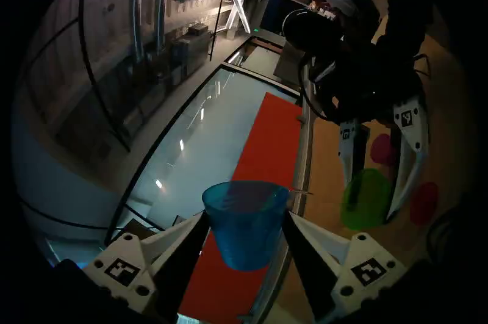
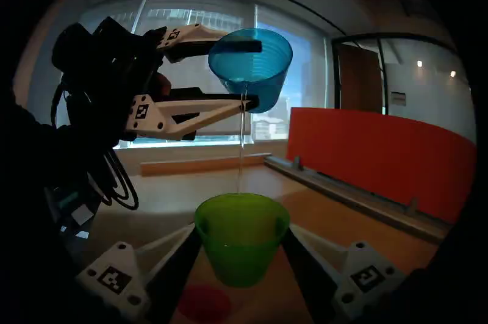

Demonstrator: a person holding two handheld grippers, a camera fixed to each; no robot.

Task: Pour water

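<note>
Left gripper (image 2: 257, 74) is up high, jaws closed in on the blue cup (image 2: 250, 64). One finger sits on each side and both press the wall, so they're open only as far as the cup lets them. Cup's tipped hard, mouth turned toward the right gripper's camera, ribbed inside showing. A thin stream of water (image 2: 241, 147) falls from its low rim straight down into the green cup (image 2: 241, 238). Can't tell how much water is in either cup.

Right gripper (image 2: 242, 226) has the green cup pinched btw its two fingers, both touching the sides, jaws spread just enough to take it. That cup's upright, over the wooden table (image 2: 317, 208) and directly under the blue one, w/ a clear gap btw them that only the stream crosses.

In the left gripper view, looking down past the blue cup, a pink disc (image 1: 383, 149) and a red disc (image 1: 424, 202) lie flat on the table. Both are close by the right gripper's fingers, the pink one btw them and the red one just outside. Green cup partly covers the tabletop there.

A red panel (image 2: 378, 153) stands along the table's far edge, w/ a big window (image 2: 183, 80) behind. Black cable (image 2: 122, 183) hangs in loops below the left gripper, whose holder is too dark to make out.
</note>
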